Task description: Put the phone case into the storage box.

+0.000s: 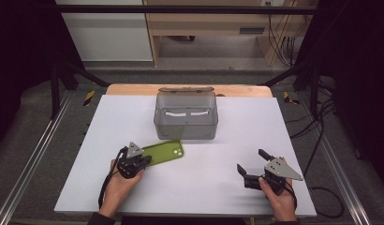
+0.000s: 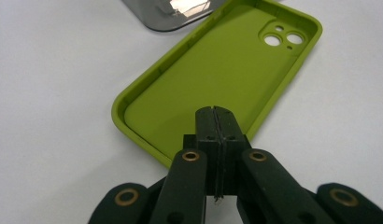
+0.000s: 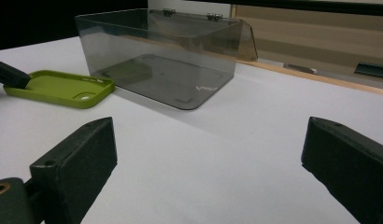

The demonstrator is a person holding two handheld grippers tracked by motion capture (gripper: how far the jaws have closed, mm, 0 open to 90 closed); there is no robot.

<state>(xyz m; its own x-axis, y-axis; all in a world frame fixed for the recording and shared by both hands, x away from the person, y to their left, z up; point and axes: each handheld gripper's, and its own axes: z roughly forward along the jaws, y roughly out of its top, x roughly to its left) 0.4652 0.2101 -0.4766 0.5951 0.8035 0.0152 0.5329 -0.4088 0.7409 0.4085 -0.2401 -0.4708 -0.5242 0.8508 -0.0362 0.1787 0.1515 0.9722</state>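
A lime-green phone case (image 1: 164, 152) lies inside-up on the white table, just in front of a clear grey box (image 1: 186, 115) whose lid stands open. My left gripper (image 1: 147, 161) is at the case's near left end. In the left gripper view its jaws (image 2: 215, 116) are pressed flat together over the near end of the case (image 2: 217, 70), and nothing shows between the pads. My right gripper (image 1: 250, 160) rests open at the front right, well clear of the case. In the right gripper view its jaws (image 3: 210, 140) stand wide apart with bare table between them, facing the box (image 3: 166, 51) and the case (image 3: 59, 86).
The white tabletop (image 1: 227, 140) has free room between the two grippers and to the right of the box. A wooden strip (image 1: 134, 89) runs along the far edge. Metal rails, cables and a dark frame border the table.
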